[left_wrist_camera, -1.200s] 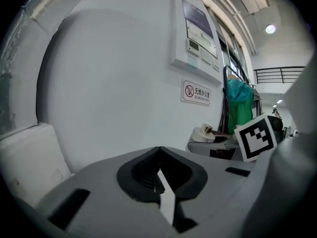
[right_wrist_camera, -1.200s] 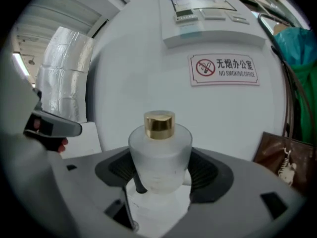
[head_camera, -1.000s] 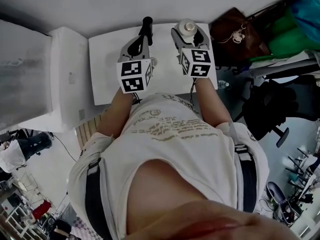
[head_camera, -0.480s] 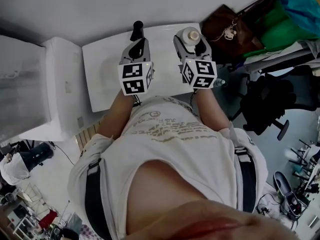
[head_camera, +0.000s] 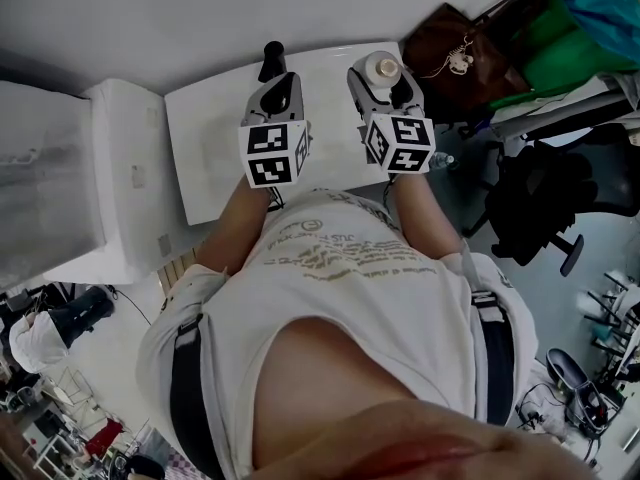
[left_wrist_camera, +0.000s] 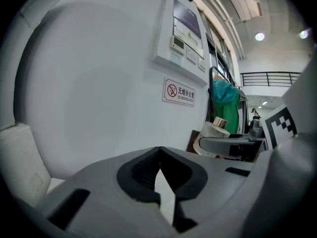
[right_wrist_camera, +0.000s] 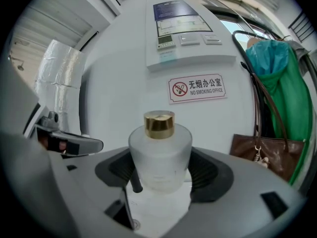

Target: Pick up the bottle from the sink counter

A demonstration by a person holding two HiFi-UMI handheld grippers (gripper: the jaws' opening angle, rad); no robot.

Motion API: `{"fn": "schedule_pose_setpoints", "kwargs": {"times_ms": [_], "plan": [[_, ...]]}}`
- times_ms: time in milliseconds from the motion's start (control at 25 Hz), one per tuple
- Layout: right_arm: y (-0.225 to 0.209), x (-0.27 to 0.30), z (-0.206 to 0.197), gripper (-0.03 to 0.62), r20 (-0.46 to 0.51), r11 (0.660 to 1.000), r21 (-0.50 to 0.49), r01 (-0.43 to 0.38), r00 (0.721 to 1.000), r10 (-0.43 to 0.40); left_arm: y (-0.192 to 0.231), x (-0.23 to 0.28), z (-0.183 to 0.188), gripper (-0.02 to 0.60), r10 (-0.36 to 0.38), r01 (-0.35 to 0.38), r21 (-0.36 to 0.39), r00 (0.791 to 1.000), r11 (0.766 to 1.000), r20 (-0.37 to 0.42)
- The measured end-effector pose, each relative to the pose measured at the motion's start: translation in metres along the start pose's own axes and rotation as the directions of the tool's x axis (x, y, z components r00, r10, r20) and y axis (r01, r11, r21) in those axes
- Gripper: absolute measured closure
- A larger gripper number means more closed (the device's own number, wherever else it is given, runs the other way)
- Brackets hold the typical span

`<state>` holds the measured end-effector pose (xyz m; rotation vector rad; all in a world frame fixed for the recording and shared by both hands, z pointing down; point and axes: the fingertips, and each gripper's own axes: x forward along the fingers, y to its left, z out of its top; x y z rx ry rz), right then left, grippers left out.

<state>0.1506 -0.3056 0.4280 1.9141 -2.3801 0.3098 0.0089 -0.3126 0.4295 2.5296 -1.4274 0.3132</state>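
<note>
Frosted glass bottle (right_wrist_camera: 160,150), squat and round-shouldered, with a gold cap. It stood upright between the two jaws of the right gripper (right_wrist_camera: 161,177), whose dark ribbed pads pressed on its sides. The jaws were parted only by the bottle's width and closed onto it. In the head view the bottle was over the far right part of the white sink counter (head_camera: 215,138), near the back edge. Whether its base rested on the counter or hung just clear of it could not be settled from these angles.

Left gripper (left_wrist_camera: 158,157): jaws brought together, tips meeting, a narrow wedge of gap below the tips and nothing between them. It was held over the counter to the left of the right gripper, apart from it, with its dark tips toward the wall.

Marker cubes (head_camera: 273,153): one on each gripper, patterned in black and white squares, at the end nearest the person's body.

Wall (right_wrist_camera: 114,93): plain white, behind the counter. It carried a control panel (right_wrist_camera: 185,26) with a screen and buttons, and below that a red-and-white no-smoking sign (right_wrist_camera: 196,88).

Brown bag (right_wrist_camera: 262,155): to the right of the counter, with long straps running upward and a metal charm on its front.

Green garment (right_wrist_camera: 275,78): hung above and behind the bag.

Foil-wrapped duct (right_wrist_camera: 59,88): rose at the left of the right gripper view.

Black office chair (head_camera: 530,218): on the floor to the person's right, well apart from the counter.
</note>
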Motion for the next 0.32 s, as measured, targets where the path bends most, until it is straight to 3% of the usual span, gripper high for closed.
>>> {"fn": "schedule_pose_setpoints", "kwargs": {"times_ms": [320], "plan": [[0.0049,0.0045,-0.0003,0.276,-0.013,0.999,-0.012,-0.031,0.999,0.031,-0.0023,0.0026,-0.0006,0.561,0.001,-0.001,0.0,1.0,1.0,-0.005]]}}
